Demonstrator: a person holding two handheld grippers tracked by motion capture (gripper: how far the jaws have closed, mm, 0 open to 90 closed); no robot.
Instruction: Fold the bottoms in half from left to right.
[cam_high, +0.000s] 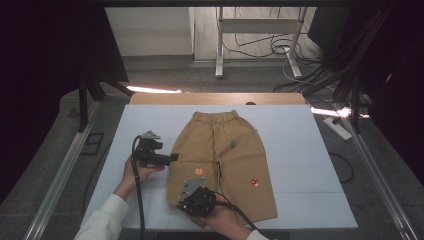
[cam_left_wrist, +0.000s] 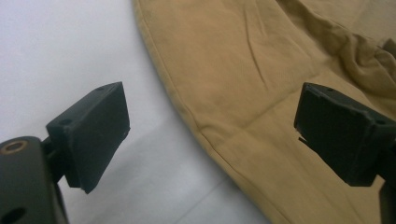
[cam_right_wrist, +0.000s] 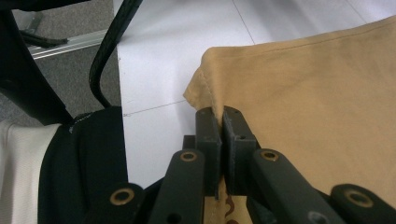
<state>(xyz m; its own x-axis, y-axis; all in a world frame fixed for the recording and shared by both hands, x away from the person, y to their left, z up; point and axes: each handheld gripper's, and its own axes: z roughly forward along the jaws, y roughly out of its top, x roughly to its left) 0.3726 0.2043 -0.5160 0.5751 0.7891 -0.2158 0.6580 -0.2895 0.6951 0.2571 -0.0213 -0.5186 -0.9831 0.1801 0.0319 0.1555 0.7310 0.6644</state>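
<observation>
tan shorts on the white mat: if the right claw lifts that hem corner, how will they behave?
The tan shorts will probably go floppy: the cloth already wrinkles and bunches, so most would sag and drag. They are likely light, being thin fabric lying flat on the white mat. A slip seems unlikely, since the right claw is shut on the stitched hem; the left claw is open beside the edge.

left claw (cam_left_wrist: 212, 135): jaws wide apart, gripping nothing | right claw (cam_right_wrist: 222, 126): jaws clamped together
</observation>
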